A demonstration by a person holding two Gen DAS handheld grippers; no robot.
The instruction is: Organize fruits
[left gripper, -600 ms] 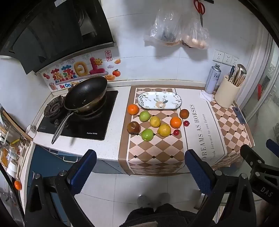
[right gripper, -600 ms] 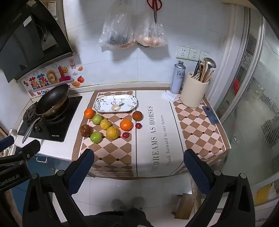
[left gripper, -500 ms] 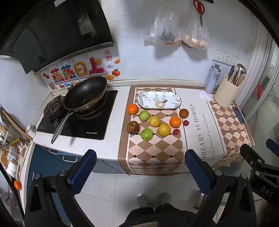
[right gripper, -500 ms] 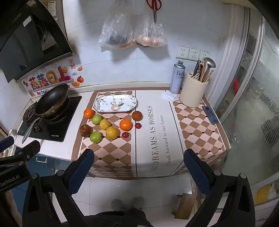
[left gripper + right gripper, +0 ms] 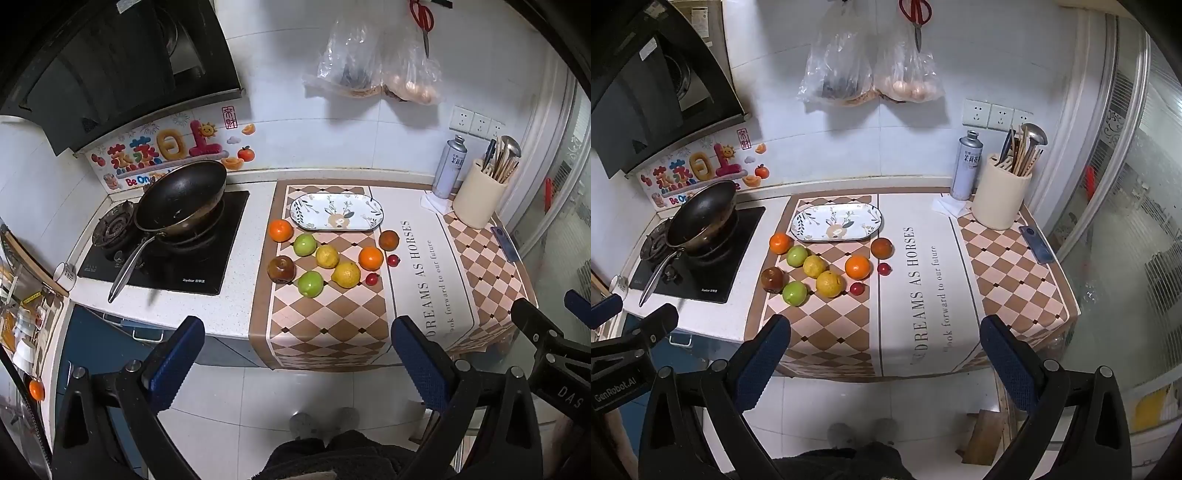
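Fruits (image 5: 325,258) beside "DREAMS AS HORSES" mat (image 5: 424,266)

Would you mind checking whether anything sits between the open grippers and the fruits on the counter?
Nothing visible does. The left gripper and right gripper hang open above the floor, with only bare checkered mat before the fruits.

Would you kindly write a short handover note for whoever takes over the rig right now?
Left gripper: open, empty, held above the floor short of the counter.
Right gripper: open, empty, likewise short of the counter.
Fruits: all loose on the checkered mat, in front of the plate: two oranges, two green apples, two lemons, two brown fruits, two small red fruits.
Done: nothing; the plate is empty.
Left: every fruit remains to be organized.
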